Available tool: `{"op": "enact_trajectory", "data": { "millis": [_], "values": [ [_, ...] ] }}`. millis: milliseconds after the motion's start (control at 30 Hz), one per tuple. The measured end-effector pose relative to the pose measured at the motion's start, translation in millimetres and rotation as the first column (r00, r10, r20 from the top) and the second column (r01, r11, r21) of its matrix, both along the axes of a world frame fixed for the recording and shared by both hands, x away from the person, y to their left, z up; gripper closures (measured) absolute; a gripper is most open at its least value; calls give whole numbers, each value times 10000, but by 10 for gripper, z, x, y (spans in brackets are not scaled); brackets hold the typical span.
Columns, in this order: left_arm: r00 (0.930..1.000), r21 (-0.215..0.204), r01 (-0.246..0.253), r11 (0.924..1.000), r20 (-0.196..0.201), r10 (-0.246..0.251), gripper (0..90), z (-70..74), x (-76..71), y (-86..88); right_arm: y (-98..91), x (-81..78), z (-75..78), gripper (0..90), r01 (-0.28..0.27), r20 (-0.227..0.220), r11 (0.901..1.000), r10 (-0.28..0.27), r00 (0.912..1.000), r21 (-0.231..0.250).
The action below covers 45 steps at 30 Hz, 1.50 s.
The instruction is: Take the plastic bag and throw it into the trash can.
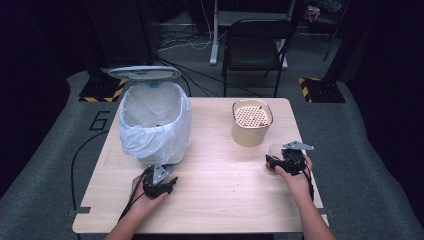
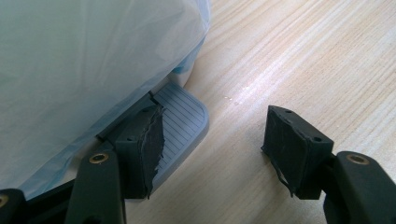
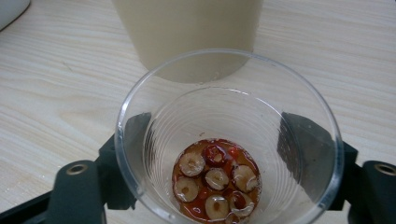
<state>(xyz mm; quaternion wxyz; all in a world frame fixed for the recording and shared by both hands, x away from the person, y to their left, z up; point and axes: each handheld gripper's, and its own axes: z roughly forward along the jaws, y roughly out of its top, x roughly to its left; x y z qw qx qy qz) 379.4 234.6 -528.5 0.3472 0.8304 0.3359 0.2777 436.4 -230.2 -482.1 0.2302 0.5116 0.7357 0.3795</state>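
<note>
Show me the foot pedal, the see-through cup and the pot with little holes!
foot pedal [image 2: 180, 122]: left gripper view, its ridged grey top.
see-through cup [image 3: 224, 70]: right gripper view, its far rim.
pot with little holes [image 1: 251, 116]: high view, its perforated top.

**Open tool at the foot pedal of a lined bin**

The left tool [image 2: 212, 149] has its two black jaws spread wide apart, with bare wood showing between them. The jaw on the left of the view sits over a grey ribbed foot pedal [image 2: 184, 119], and its torn, ragged pad [image 2: 153, 140] overlaps the pedal's surface; whether it presses on it cannot be told. The jaw on the right hangs above the light wooden desk [image 2: 303, 56], holding nothing. The pedal juts out from under a bin [image 2: 184, 70] draped in a translucent white bag [image 2: 84, 60], which covers the upper left of the view. A faint sheen runs across the desk grain beside the pedal.
</note>
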Motion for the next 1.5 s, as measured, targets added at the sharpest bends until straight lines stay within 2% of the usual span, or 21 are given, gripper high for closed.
{"op": "enact_trajectory", "data": {
  "millis": [100, 300, 700, 1000, 1033, 1067, 1100, 1200, 1233, 1400, 1500],
  "values": [
    [10000, 2, -5, 10000, 4, 5, 377, 0, -1, 0, 5, 3, 5, 148, 53, -29, 10000, -52, 10000, 57],
    [10000, -20, 5, 10000, -33, -5, 378, 1, 1, 2, -2, -6, 34, 107, 19, 174, 9999, -22, 9998, 140],
    [10000, -82, -25, 10000, -62, 25, 378, -1, 5, 5, -12, -85, 193, 95, 96, 559, 9998, -106, 9984, 178],
    [9999, -124, 36, 9999, -125, -37, 379, 3, 7, 10, -19, -167, 378, 96, -144, 892, 9998, 129, 9959, 170],
    [10000, -128, 21, 9999, -95, -23, 379, 1, 7, 8, -6, -174, 440, 106, -157, 969, 9998, 141, 9952, 157],
    [10000, -128, 21, 9999, -95, -23, 379, 1, 7, 8, -6, -174, 440, 106, -157, 969, 9998, 141, 9952, 157],
    [10000, -126, 8, 9999, -75, -9, 379, 0, 7, 7, 9, -165, 508, 139, -227, 1068, 9996, 210, 9941, 138],
    [10000, -104, -24, 9999, -72, 23, 378, -1, 6, 6, 33, -132, 566, 149, -401, 1019, 9990, 381, 9941, 174],
    [10000, -92, -28, 10000, -65, 28, 378, -1, 5, 6, 55, -80, 612, 175, -483, 1034, 9988, 478, 9935, 30],
    [10000, -89, -28, 10000, -64, 27, 378, -1, 5, 6, 101, 57, 703, 240, -545, 966, 9985, 545, 9938, -29],
    [10000, -79, -25, 10000, -59, 25, 378, -1, 5, 5, 135, 221, 792, 321, -603, 856, 9979, 582, 9946, 220]
  ]
}}
